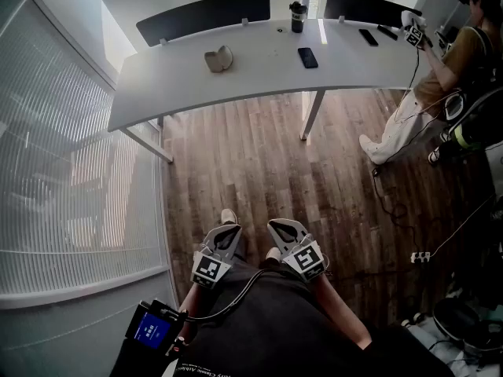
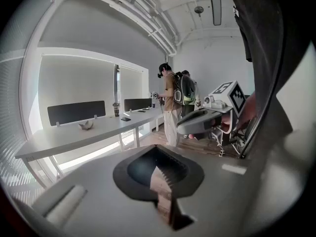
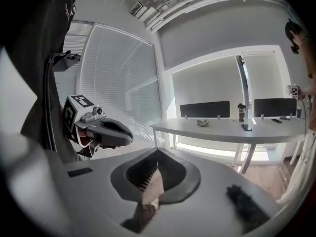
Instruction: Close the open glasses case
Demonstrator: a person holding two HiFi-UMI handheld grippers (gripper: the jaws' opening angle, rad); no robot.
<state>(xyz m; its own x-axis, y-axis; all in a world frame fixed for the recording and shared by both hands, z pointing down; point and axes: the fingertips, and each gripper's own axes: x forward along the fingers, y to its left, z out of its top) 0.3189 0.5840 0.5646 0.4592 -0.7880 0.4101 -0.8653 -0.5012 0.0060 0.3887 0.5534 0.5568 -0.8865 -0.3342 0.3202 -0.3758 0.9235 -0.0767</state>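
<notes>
Left hand-held gripper (image 1: 223, 240), right hand-held gripper (image 1: 284, 231), both pressed together, tilted down, glasses case (image 1: 218, 59) well apart

Daylight through the white slatted blinds (image 1: 71, 171) glares on the long white tabletop (image 1: 173, 69). Gripper views are fisheye, dark-cornered, perhaps slightly soft.

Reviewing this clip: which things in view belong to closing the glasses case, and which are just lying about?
Job:
- glasses case
- left gripper
- right gripper

Lying about:
- phone
- bottle
- second phone
</notes>
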